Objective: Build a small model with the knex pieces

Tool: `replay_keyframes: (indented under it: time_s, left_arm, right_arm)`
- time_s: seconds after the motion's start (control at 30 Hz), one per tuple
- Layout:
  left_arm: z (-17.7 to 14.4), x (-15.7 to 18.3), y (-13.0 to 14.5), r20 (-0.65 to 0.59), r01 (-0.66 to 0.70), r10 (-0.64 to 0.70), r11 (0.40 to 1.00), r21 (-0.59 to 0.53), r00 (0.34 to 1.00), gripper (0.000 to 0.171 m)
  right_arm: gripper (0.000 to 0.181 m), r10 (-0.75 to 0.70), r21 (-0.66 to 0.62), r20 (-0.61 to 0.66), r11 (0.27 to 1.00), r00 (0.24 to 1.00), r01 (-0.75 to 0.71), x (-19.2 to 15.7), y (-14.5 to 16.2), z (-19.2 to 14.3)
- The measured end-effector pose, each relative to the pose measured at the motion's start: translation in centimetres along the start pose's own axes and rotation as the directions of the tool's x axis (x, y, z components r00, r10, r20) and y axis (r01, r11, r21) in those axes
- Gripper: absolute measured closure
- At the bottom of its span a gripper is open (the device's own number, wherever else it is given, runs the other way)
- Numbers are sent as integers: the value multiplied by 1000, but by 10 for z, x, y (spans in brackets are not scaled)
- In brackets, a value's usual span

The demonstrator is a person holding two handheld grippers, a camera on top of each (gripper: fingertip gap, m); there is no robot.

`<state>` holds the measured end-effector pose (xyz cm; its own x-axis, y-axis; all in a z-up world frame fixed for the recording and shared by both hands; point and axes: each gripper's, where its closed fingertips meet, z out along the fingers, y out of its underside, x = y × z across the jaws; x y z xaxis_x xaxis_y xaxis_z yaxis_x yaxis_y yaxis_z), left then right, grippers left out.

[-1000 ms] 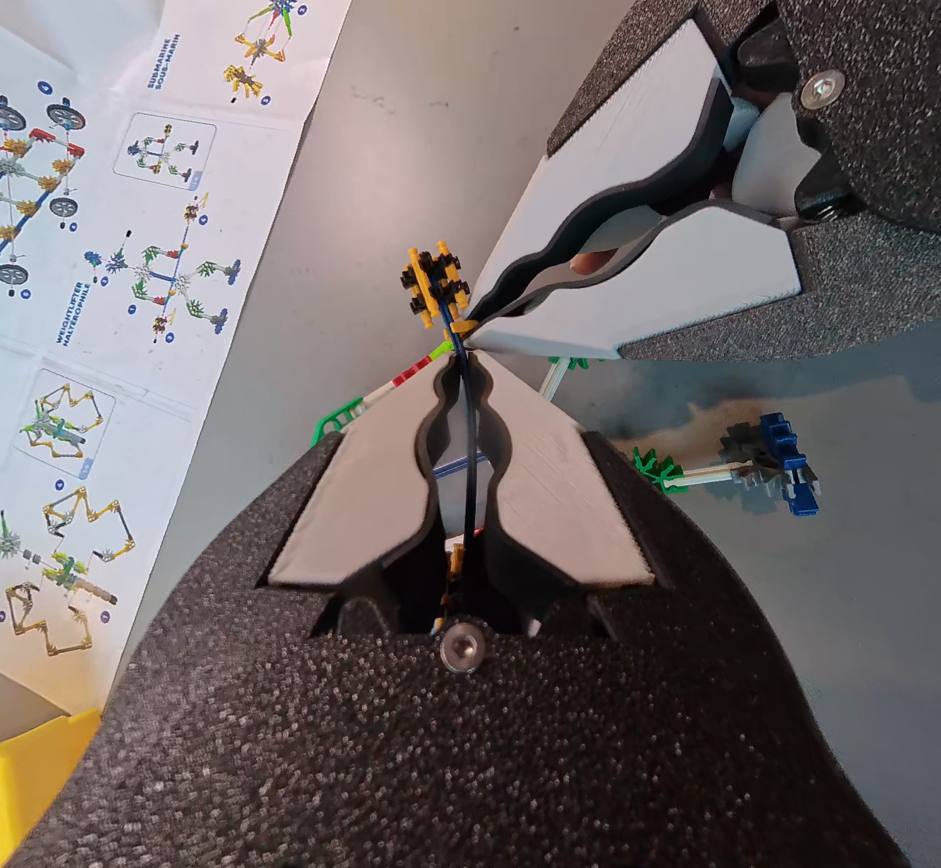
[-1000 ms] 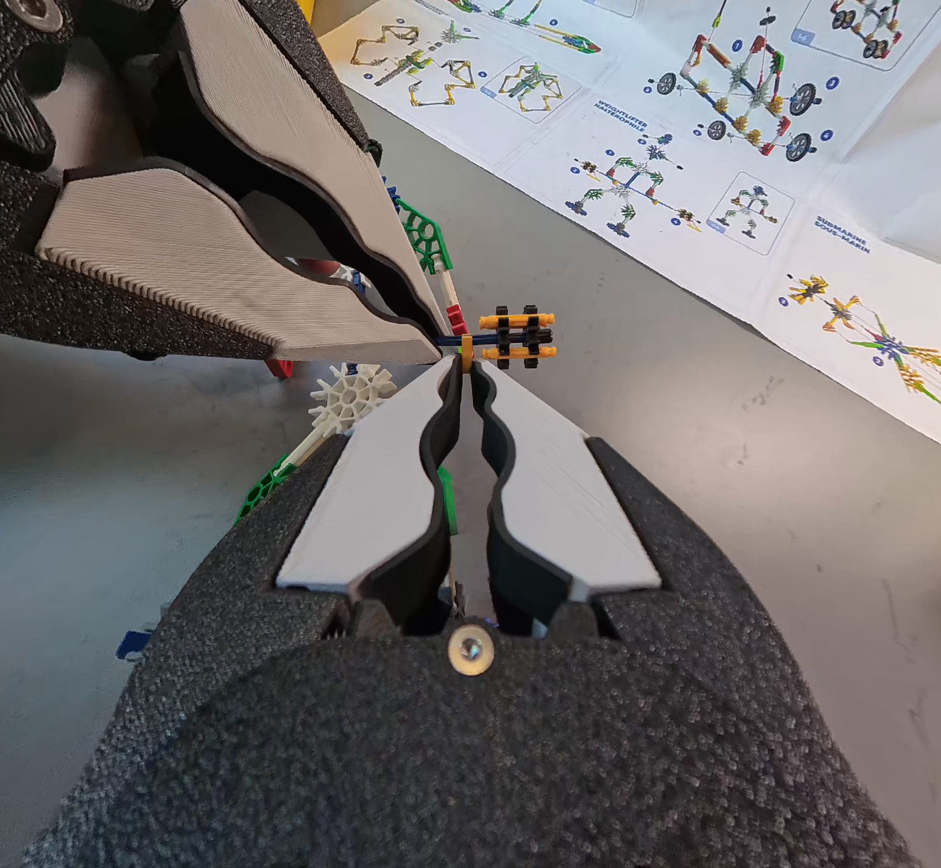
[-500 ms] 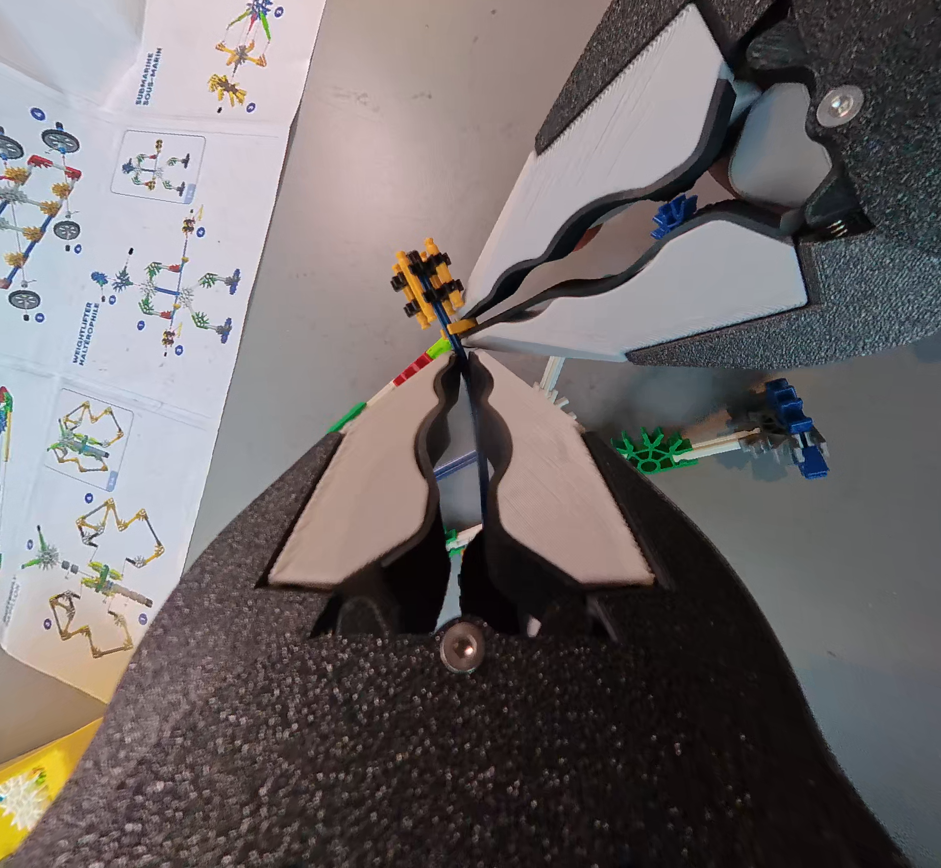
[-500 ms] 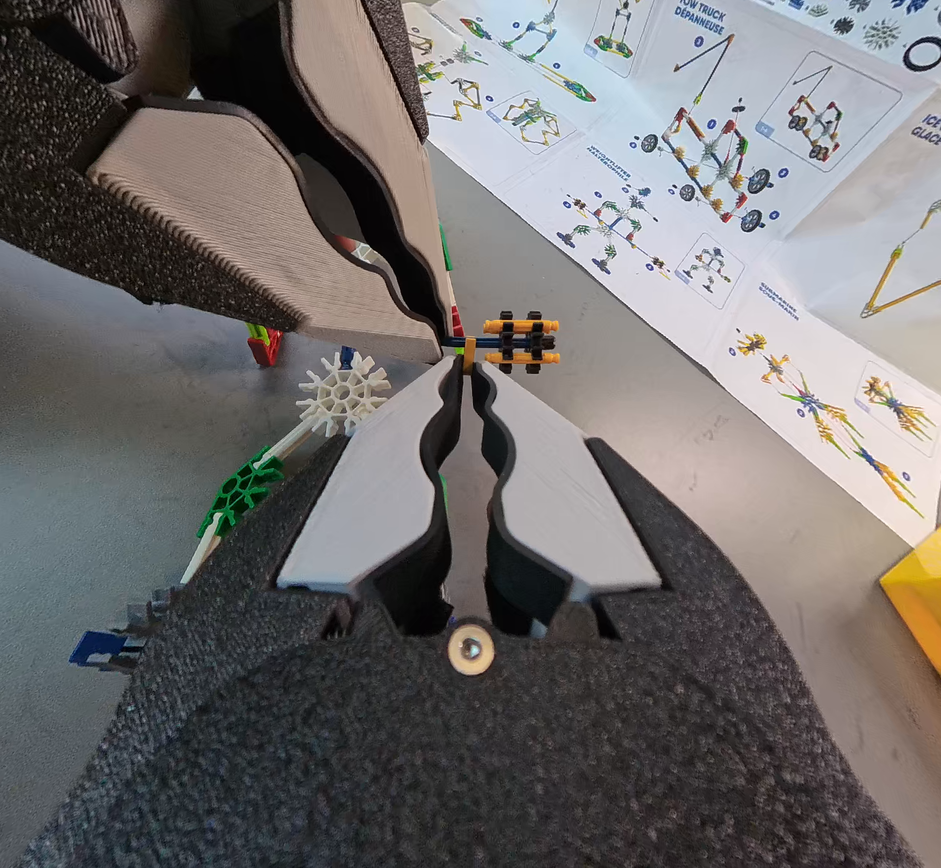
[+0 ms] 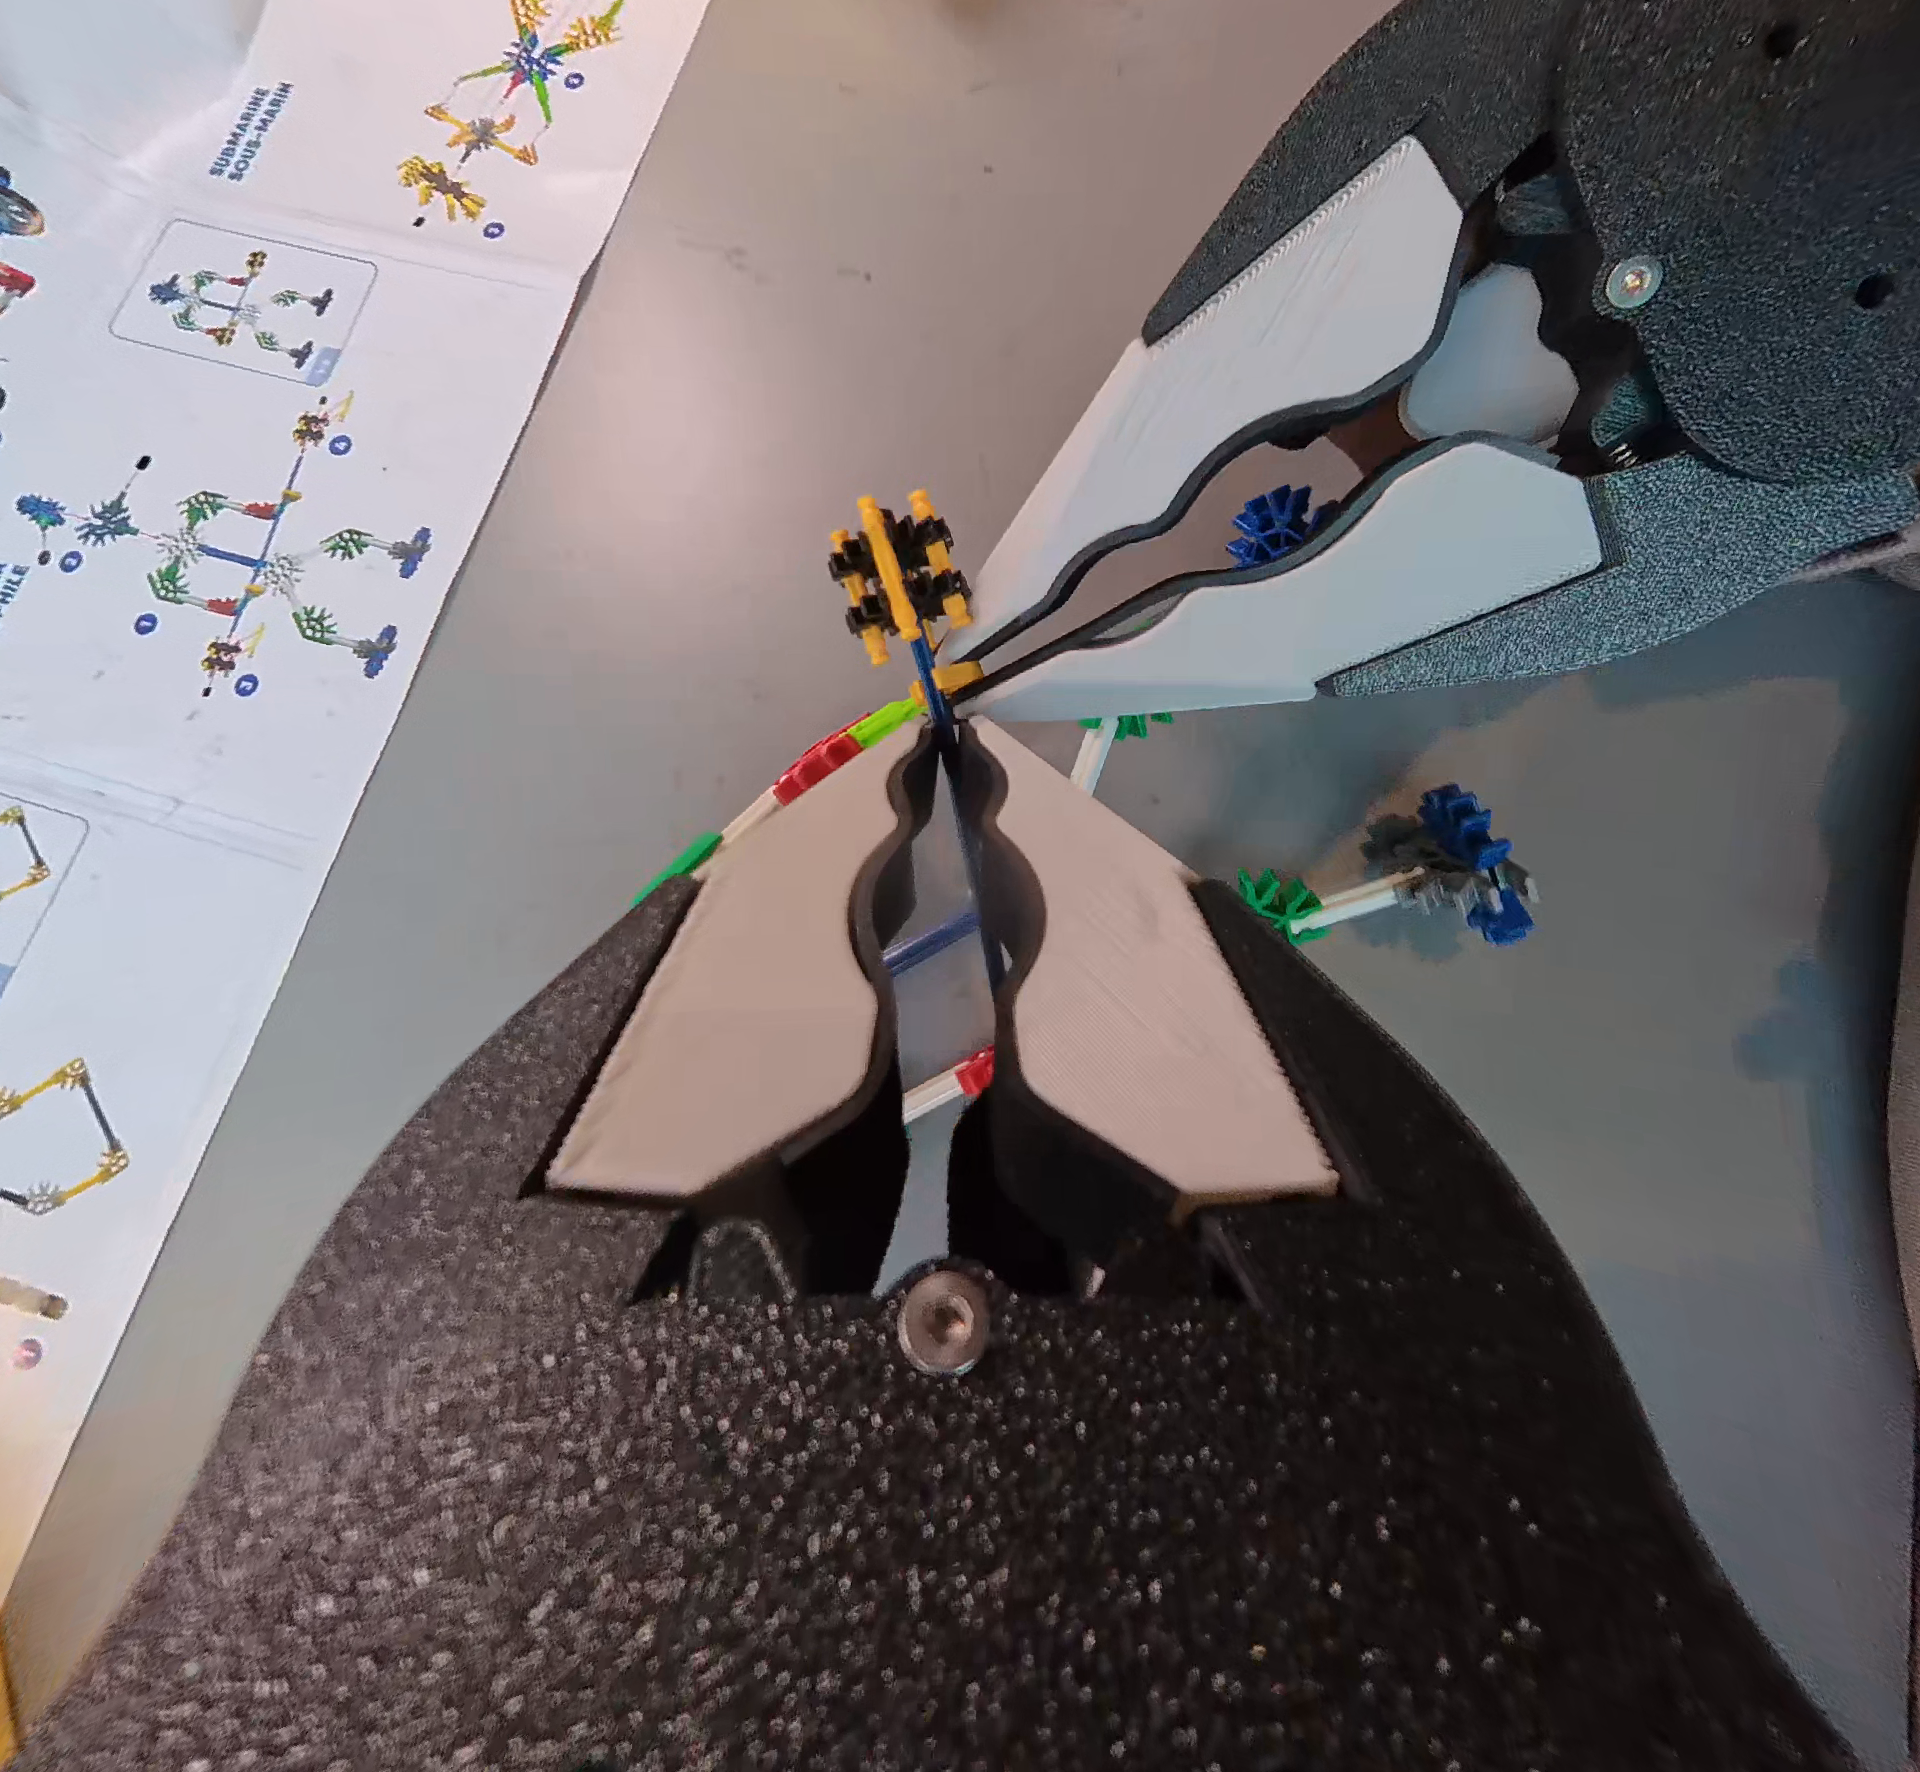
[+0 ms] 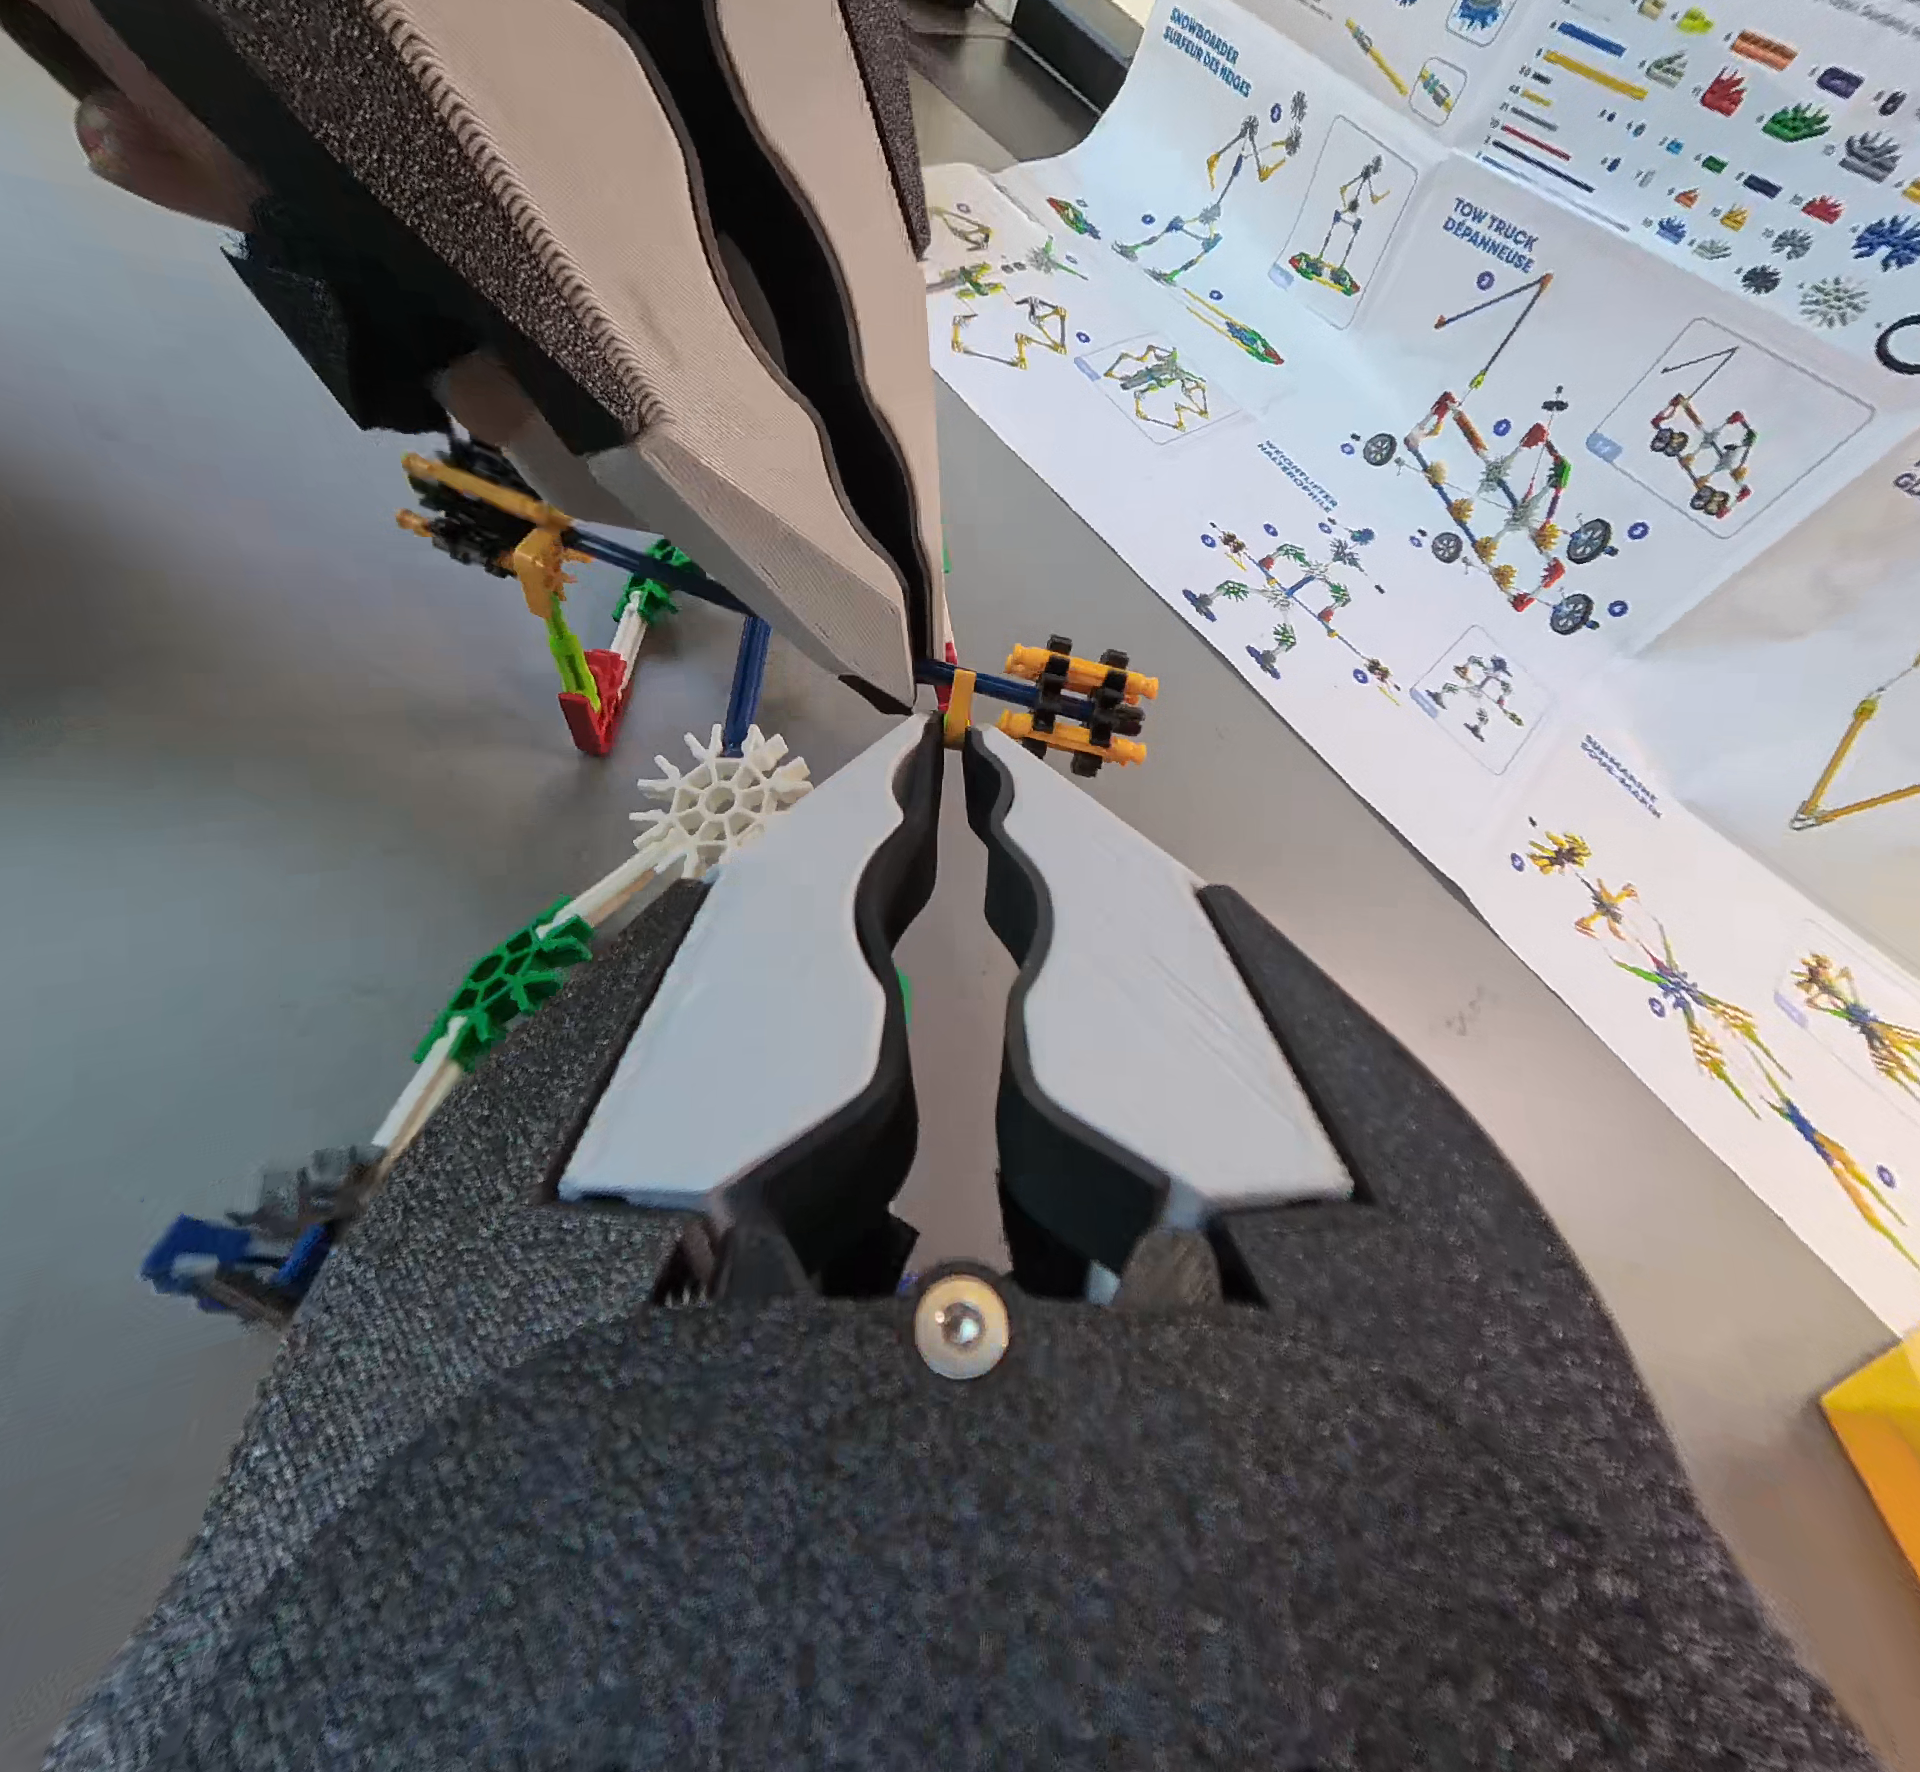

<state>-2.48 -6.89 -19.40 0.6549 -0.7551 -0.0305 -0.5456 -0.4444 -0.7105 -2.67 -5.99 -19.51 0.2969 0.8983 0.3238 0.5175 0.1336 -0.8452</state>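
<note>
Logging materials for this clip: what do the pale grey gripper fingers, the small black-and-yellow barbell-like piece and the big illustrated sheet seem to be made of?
Pale grey gripper fingers: probably 3D-printed plastic, matte, with fine layer ridges.
Small black-and-yellow barbell-like piece: moulded hard plastic, slightly glossy, with crisp notched edges.
Big illustrated sheet: printed paper, with visible fold creases, lying on the table.

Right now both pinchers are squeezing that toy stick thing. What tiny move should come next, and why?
Probably a small, straight push of the yellow clip along the blue rod. The left gripper is shut on the rod, the right gripper is shut on the clip, and their tips nearly touch beside the yellow-and-black cluster, so only a tiny move fits.
</note>
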Motion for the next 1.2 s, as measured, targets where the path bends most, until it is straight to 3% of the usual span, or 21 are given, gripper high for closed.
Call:
replay_keyframes:
  time_s: [0.13,0.27,0.37,0.53,0.7,1.2]
  left_arm:
    - [-5,-1,-3,-35,62,-60,997,40,998,167]
    - [-7,-2,-6,-63,123,-119,990,65,991,166]
    - [-8,-5,-8,-18,119,-118,991,68,993,164]
    - [-8,-8,-12,116,28,-33,999,44,993,168]
    - [-7,-7,-7,205,-122,136,989,-80,969,168]
    - [-6,10,12,30,-284,298,933,-223,954,170]
  right_arm:
    - [179,78,63,26,995,997,-79,2,-5,-1]
    - [180,29,93,11,995,1000,-30,5,-8,-2]
    - [180,8,100,-2,995,1000,-8,7,-9,-3]
    - [180,-15,98,-40,995,999,19,10,-12,-3]
    - [181,-52,97,-60,994,997,58,7,-14,-3]
    - [181,-271,99,-36,957,962,273,-12,-10,-1]
